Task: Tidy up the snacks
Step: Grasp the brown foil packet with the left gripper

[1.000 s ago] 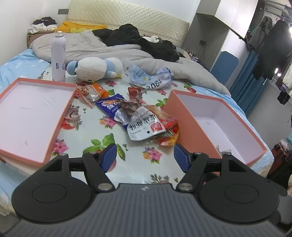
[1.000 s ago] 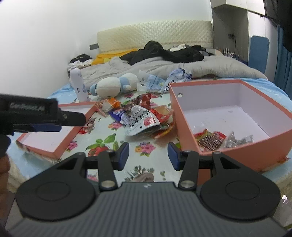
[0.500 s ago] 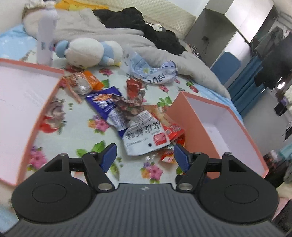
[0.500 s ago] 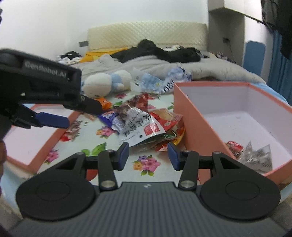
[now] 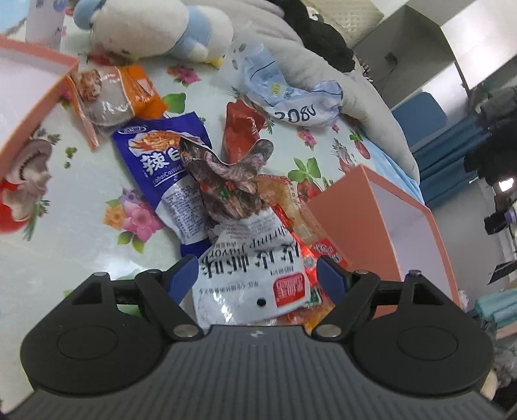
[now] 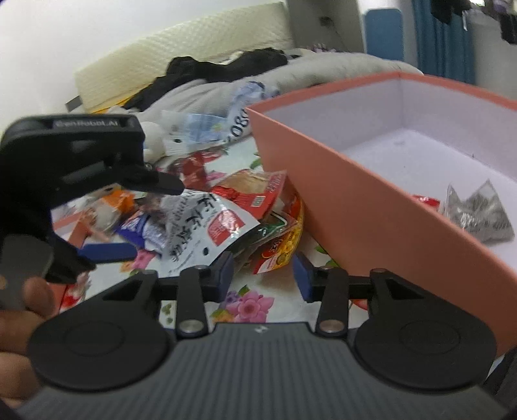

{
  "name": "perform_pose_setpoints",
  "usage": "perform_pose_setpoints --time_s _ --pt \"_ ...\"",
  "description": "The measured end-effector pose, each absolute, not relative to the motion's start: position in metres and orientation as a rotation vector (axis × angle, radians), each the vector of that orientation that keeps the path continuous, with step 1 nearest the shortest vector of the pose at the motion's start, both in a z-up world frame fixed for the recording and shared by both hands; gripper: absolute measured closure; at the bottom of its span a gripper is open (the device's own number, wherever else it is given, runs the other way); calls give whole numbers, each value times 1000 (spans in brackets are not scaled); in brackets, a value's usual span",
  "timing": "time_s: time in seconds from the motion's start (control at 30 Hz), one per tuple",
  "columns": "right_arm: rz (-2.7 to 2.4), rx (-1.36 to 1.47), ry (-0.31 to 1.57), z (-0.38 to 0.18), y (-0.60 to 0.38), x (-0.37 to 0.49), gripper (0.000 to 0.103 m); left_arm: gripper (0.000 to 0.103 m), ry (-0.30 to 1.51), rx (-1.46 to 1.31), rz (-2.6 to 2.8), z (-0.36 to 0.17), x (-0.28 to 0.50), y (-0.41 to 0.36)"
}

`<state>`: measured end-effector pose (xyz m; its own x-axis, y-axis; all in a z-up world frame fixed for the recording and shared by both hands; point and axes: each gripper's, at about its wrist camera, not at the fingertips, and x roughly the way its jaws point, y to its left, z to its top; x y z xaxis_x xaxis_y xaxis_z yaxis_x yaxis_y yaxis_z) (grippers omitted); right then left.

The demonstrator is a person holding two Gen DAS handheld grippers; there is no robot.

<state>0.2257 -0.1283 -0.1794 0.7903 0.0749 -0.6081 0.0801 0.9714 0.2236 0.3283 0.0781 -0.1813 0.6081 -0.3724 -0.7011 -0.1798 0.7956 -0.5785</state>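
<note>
Since a second ago my left hand-held gripper (image 5: 257, 273) has dropped from a high view of the bed to just over the snack pile, fingers spread wide either side of the white shrimp-flavour packet (image 5: 255, 274), which now sits between the blue pads, not yet pinched. I judge this wide spread is to straddle the packet's full width. My right hand-held gripper (image 6: 263, 269) waits nearby, also open and empty, low over the floral bedsheet (image 6: 248, 305). At one o'clock beyond the left gripper stands the orange box (image 5: 349, 206), placed close beside the pile so transfers are short; the right wrist view shows two packets already inside. Farther, at eleven o'clock, lies the blue packet (image 5: 161, 161), then the plush toy (image 5: 155, 26).
</note>
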Motion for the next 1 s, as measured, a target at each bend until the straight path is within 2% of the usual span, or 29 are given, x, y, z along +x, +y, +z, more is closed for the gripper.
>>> perform_pose_setpoints --time_s 0.07,0.17,0.33,0.43,0.47,0.5,0.6,1.0 --pt "-34 242 667 -183 -129 230 62 20 931 -685 -122 -186 336 79" --pt "-54 268 691 -187 -135 235 69 20 940 -694 -134 -189 345 80" --pt "-21 312 688 -192 -141 242 72 21 932 -670 -118 -195 360 76" --pt "-19 339 692 -199 -144 246 81 21 935 -675 -102 -202 364 75" --pt "-16 344 699 -201 -145 248 89 22 939 -663 -98 -203 366 75" --pt "-13 353 705 -203 -147 248 92 23 943 -651 -97 -204 367 74" --pt "4 372 701 -201 -150 246 98 33 960 -635 -120 -205 369 71" --pt "72 357 687 -186 -150 227 100 41 987 -553 -125 -189 341 71"
